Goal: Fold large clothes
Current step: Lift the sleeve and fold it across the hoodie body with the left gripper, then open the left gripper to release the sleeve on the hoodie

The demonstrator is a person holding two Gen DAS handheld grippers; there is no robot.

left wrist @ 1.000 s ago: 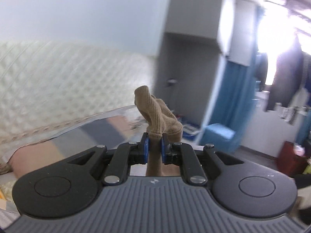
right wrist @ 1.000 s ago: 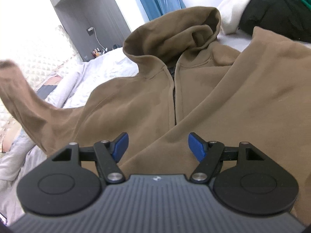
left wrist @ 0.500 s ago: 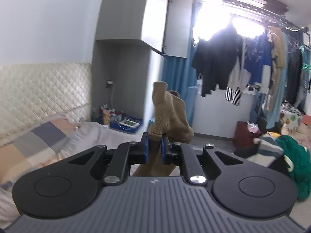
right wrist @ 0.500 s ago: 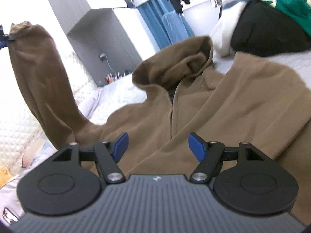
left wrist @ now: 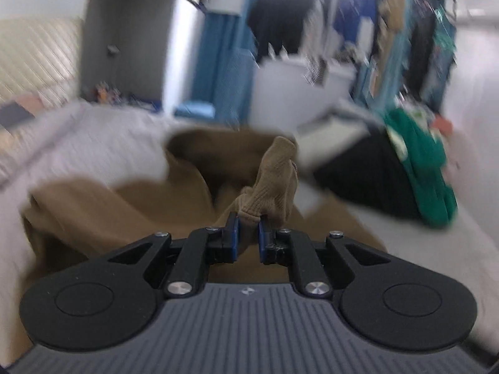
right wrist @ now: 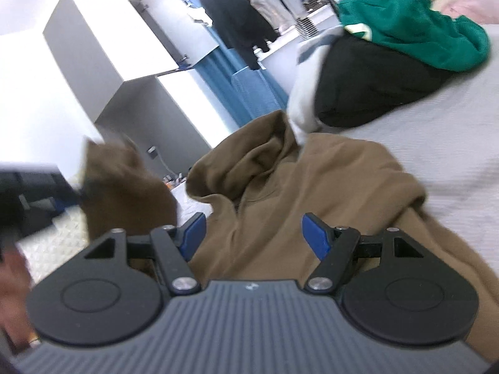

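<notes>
The left claw [left wrist: 248, 232] pinches the ribbed sleeve cuff [left wrist: 274, 184] above the brown hoodie [right wrist: 312, 193] for folding inward, while the right claw [right wrist: 253, 233] gapes empty over its chest.

- A green garment [right wrist: 414, 31] lies on a black one [right wrist: 374, 84] on the grey bed sheet [right wrist: 436, 143].
- Blue curtain [left wrist: 218, 62] hangs beside a grey cabinet [right wrist: 103, 62].
- Clothes [left wrist: 405, 31] hang on a rail.

A bed [right wrist: 452, 162] covered in a pale grey sheet carries a brown hooded sweatshirt [right wrist: 312, 193] spread across its near side, hood toward the far edge. Just beyond the hood lies a heap of clothes: a black garment [right wrist: 374, 84], a green one [right wrist: 421, 40] on top.
</notes>
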